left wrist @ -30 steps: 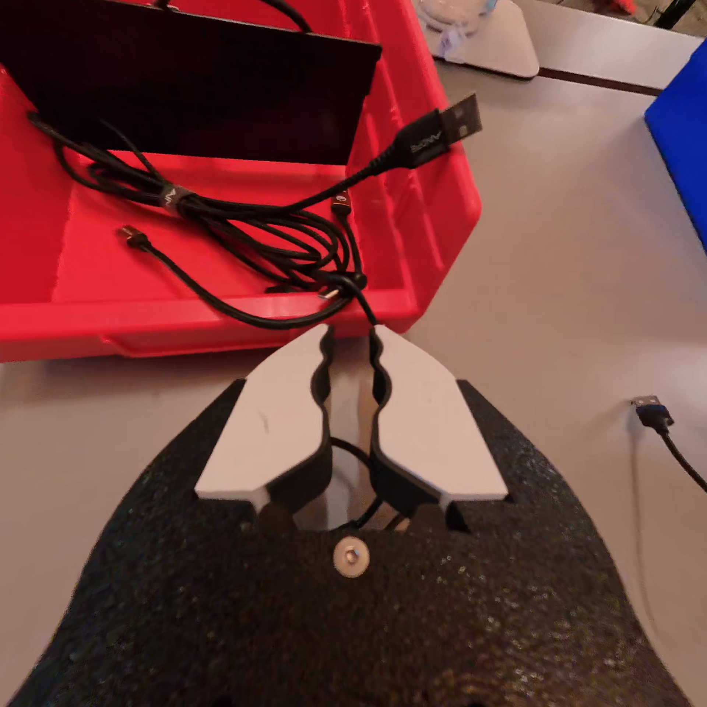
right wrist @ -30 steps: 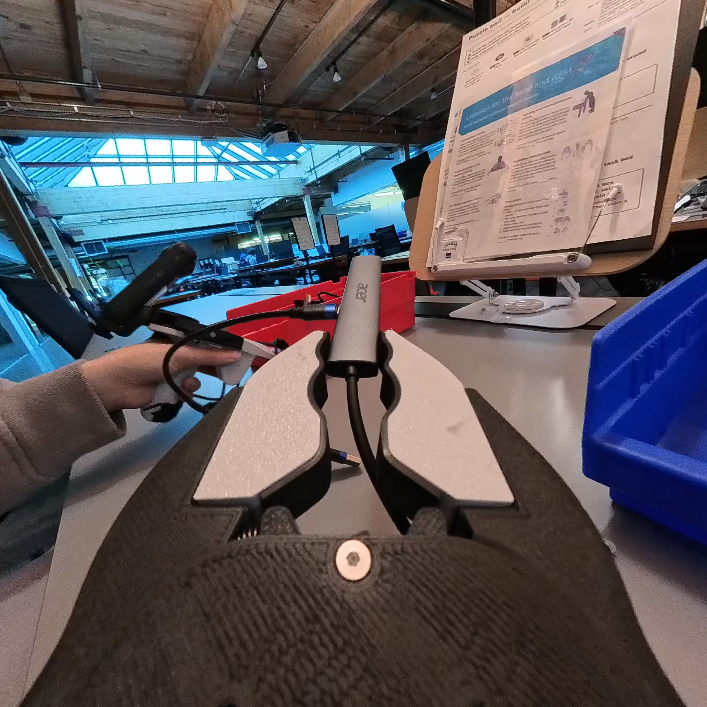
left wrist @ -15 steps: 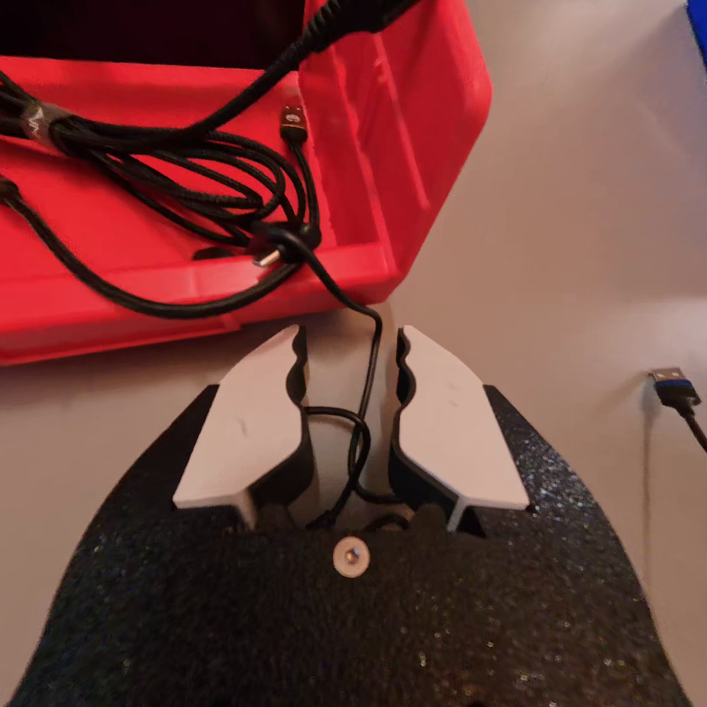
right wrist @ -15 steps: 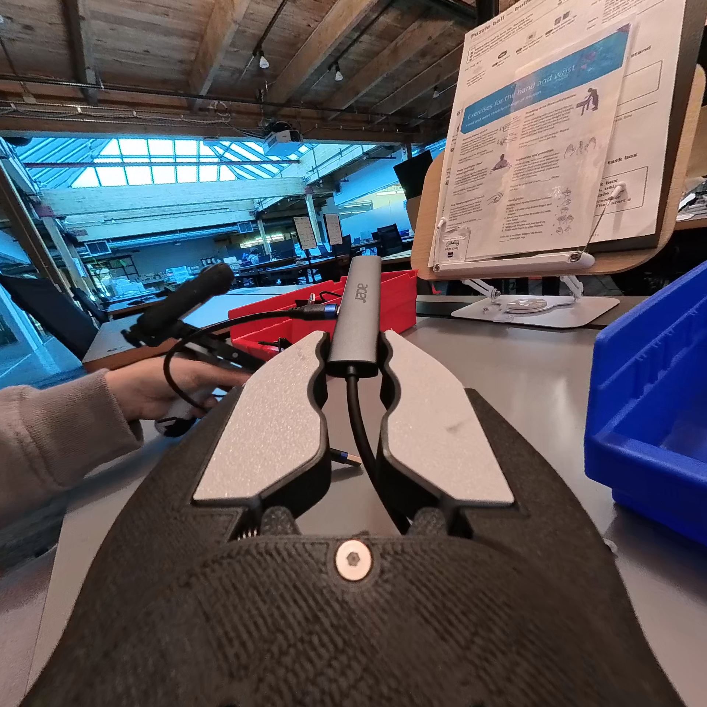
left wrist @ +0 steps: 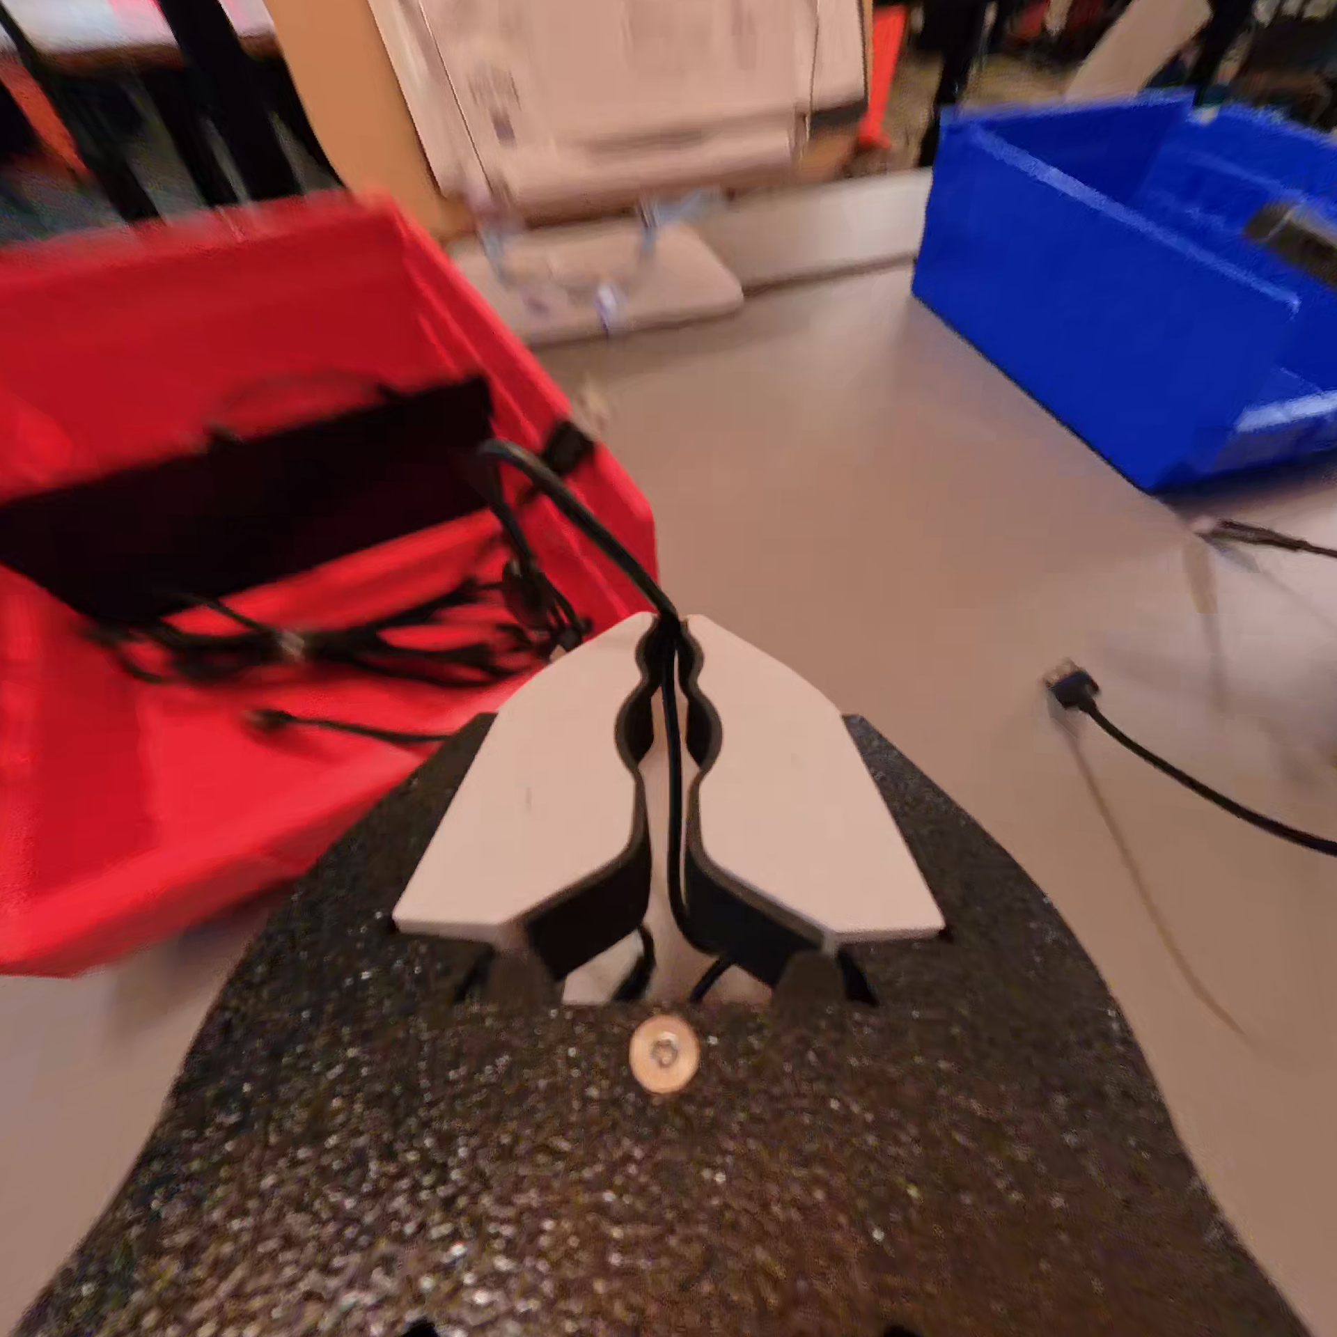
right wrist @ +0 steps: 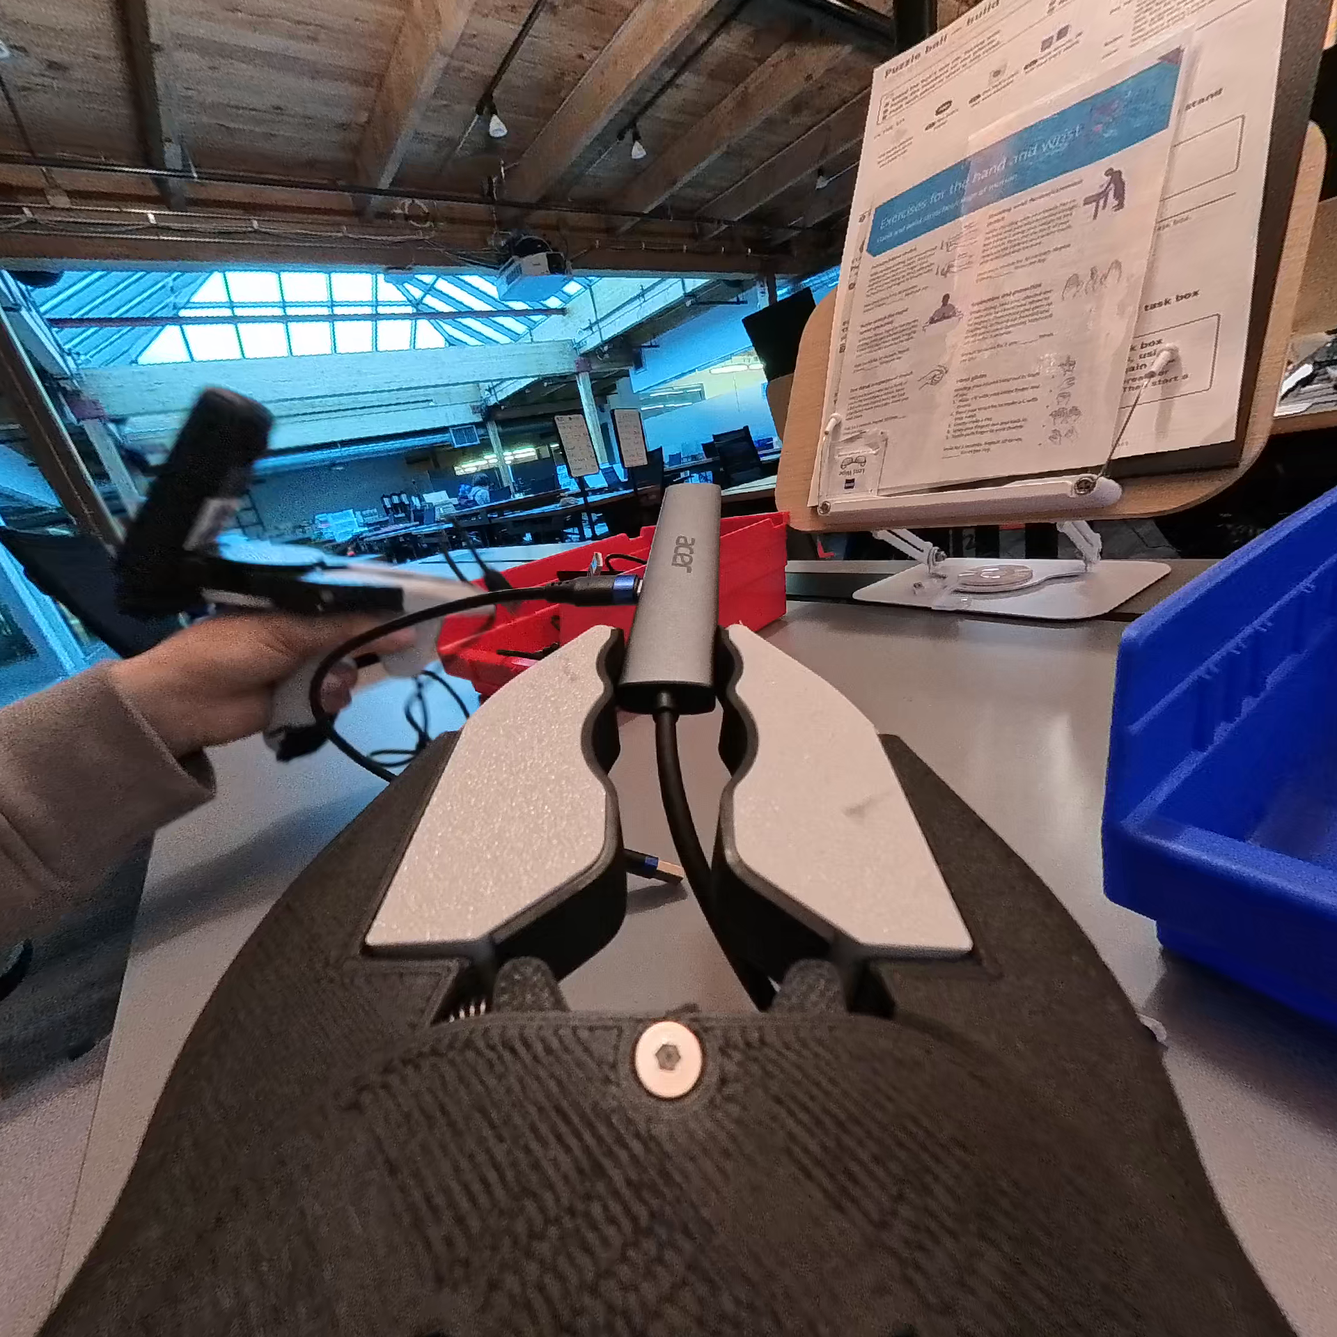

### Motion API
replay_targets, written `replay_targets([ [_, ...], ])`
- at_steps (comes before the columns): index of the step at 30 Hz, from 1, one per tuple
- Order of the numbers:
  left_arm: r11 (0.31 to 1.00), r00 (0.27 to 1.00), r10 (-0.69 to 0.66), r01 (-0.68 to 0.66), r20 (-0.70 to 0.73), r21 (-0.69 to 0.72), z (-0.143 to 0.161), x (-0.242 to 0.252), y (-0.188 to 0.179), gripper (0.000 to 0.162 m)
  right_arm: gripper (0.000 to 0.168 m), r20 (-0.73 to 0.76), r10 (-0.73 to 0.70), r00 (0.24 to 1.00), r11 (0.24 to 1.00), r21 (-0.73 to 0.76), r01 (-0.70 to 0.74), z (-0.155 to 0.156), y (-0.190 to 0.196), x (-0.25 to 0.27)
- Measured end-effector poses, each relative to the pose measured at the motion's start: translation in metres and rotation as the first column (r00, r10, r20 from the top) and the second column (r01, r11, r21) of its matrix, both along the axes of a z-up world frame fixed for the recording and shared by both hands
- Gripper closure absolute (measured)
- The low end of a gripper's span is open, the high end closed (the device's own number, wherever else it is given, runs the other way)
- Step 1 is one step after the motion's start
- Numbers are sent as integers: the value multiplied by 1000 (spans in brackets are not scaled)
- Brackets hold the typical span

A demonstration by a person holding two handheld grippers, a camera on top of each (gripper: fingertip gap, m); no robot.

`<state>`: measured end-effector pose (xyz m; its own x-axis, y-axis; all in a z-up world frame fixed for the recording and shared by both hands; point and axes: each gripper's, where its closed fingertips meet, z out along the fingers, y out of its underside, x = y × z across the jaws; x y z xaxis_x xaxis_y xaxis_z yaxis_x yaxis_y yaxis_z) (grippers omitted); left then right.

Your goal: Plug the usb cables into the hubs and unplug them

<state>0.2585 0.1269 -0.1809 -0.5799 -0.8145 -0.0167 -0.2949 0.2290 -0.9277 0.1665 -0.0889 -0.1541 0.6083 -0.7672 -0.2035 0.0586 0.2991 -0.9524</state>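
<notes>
My right gripper (right wrist: pixel 669 644) is shut on the lower end of a grey USB hub (right wrist: pixel 676 579), held off the table and pointing away. A black cable's plug (right wrist: pixel 604 587) sits in the hub's left side. The hub's own lead hangs down between my fingers, and its blue-tipped plug (right wrist: pixel 651 864) shows below them. My left gripper (left wrist: pixel 669 626) is shut on a thin black cable (left wrist: pixel 579 514) that runs back to a bundle of cables (left wrist: pixel 376 644) in the red bin (left wrist: pixel 181 817). This view is blurred. The left gripper (right wrist: pixel 427 590), held by a hand, shows left of the hub.
A blue bin (left wrist: pixel 1128 325) stands at the right and also shows in the right wrist view (right wrist: pixel 1230 760). A paper stand (right wrist: pixel 1013 289) is at the back. A loose plug on a black lead (left wrist: pixel 1074 687) lies on the grey table (left wrist: pixel 868 506). The red bin (right wrist: pixel 752 571) lies behind the hub. Tip to tip, the grippers are about 25 centimeters apart.
My left gripper opened wider over the cable at the bin's edge, then shut on it and swung up from looking down. The right gripper and the hub stayed still.
</notes>
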Motion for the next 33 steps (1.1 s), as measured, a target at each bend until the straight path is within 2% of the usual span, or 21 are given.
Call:
replay_targets([
  [3,998,965,-52,44,256,36,54,0,1,160,144,-3,-1,1000,1000,1,1,0,0,0],
  [4,989,941,-145,131,307,64,65,-7,-8,160,144,-2,-2,1000,1000,3,2,0,0,0],
  [5,953,897,-303,285,321,105,69,-23,-24,159,144,-1,-4,1000,1000,7,4,0,-1,0],
  [6,881,828,-474,449,301,150,66,-44,-40,159,144,0,-6,1000,1000,14,6,0,-2,0],
  [8,677,655,-734,688,180,260,39,-85,-58,159,144,-2,-11,1000,999,38,11,1,-6,1],
  [9,585,590,-802,741,94,330,19,-98,-59,159,144,-1,-17,1000,998,53,17,2,-8,1],
  [11,356,463,-870,827,-168,435,-29,-126,-50,159,145,3,-25,1000,997,78,24,3,-12,0],
  [12,259,422,-856,850,-299,458,-50,-136,-40,159,145,5,-27,1000,996,86,27,3,-14,0],
  [15,74,370,-743,874,-558,481,-88,-147,-9,159,145,6,-28,1000,995,91,27,4,-14,0],
  [17,25,429,-676,826,-600,562,-98,-136,7,159,144,7,-27,1000,996,88,26,4,-14,0],
  [19,16,475,-628,800,-617,600,-100,-127,20,159,144,8,-27,1000,995,91,26,4,-15,0],
  [23,177,578,-595,773,-559,610,-96,-110,26,151,144,5,-26,1000,995,95,25,4,-15,1],
  [26,291,642,-577,739,-505,607,-88,-100,29,127,145,9,-25,1000,996,89,24,4,-15,0],
  [31,410,673,-606,720,-423,560,-71,-107,27,123,144,9,-23,1000,996,90,22,4,-14,0],
  [33,473,714,-587,685,-382,554,-63,-103,35,123,144,10,-22,1000,995,93,21,4,-15,0],
])
